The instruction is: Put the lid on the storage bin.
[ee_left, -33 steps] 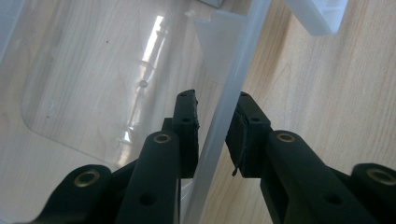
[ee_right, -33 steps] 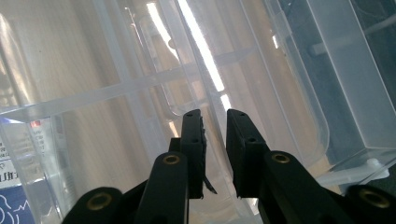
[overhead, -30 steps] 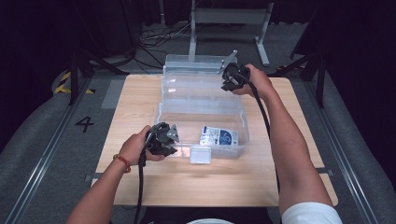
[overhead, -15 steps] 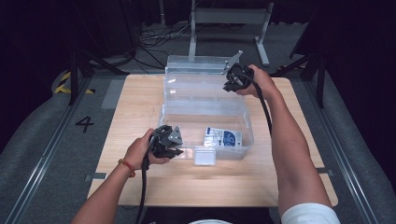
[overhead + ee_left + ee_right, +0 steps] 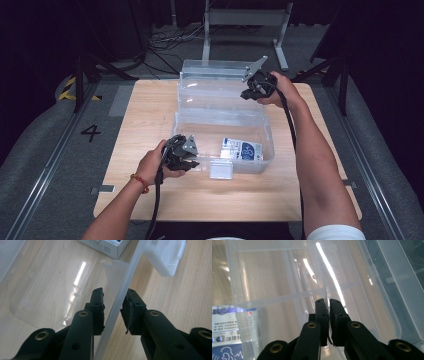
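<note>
— Bin first: where does it sit?
— Clear plastic bin (image 5: 223,135) stands on the wooden table (image 5: 150,115), its lid (image 5: 220,82) swung back on the far side. A white and blue box (image 5: 242,149) lies inside, near the right end.
— Left gripper?
— The left gripper (image 5: 113,305) is at the bin's near wall (image 5: 125,290), close to the white latch (image 5: 166,257). One jaw stands inside, one outside, the wall between them. Small gaps show on both sides, so the pads are not pressing; the jaws have just been opening a little.
— Right gripper?
— The right gripper (image 5: 328,305) is at the far side, by the lid. Its jaws have just been closing and now pinch a thin clear edge (image 5: 322,280); whether that edge belongs to bin or lid, I cannot tell.
</note>
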